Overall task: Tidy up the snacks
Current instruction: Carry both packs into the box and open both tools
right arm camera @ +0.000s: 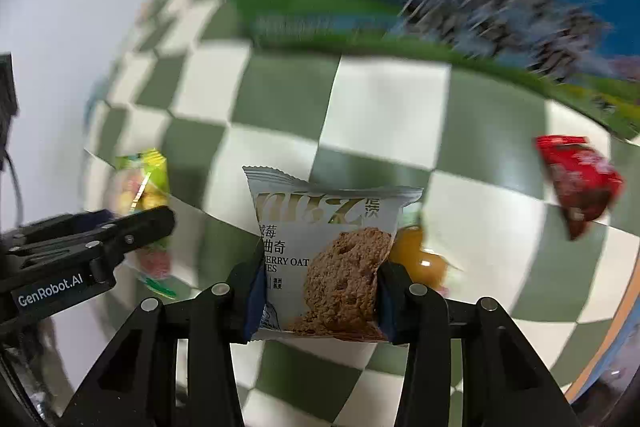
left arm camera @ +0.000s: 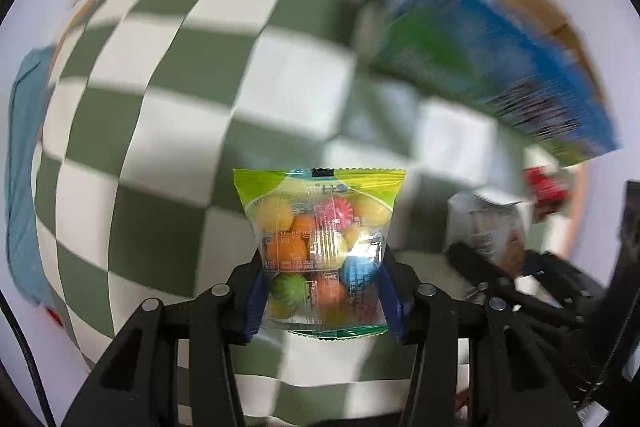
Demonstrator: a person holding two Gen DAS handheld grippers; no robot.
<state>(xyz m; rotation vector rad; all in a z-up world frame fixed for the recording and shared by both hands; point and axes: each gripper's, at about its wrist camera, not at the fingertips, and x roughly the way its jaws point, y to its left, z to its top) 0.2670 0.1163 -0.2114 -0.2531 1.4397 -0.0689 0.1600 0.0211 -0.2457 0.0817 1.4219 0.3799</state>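
Our left tool (left arm camera: pixel 320 291) pinches a clear candy bag (left arm camera: pixel 320 247) of bright sweets, our right tool (right arm camera: pixel 318 293) a silver cookie packet (right arm camera: pixel 324 259).

Left tool (left arm camera: pixel 322 291), right tool (right arm camera: pixel 318 291) clamped.

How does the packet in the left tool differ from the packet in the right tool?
The candy packet is clear with a yellow-green top, so its coloured round sweets show; the cookie packet is opaque silver-grey and only prints a picture of a brown cookie. The candy packet looks lumpy with many small pieces, the cookie packet flatter. Shared: each is a small sealed packet, gripped by its sides, in the left tool or right tool.
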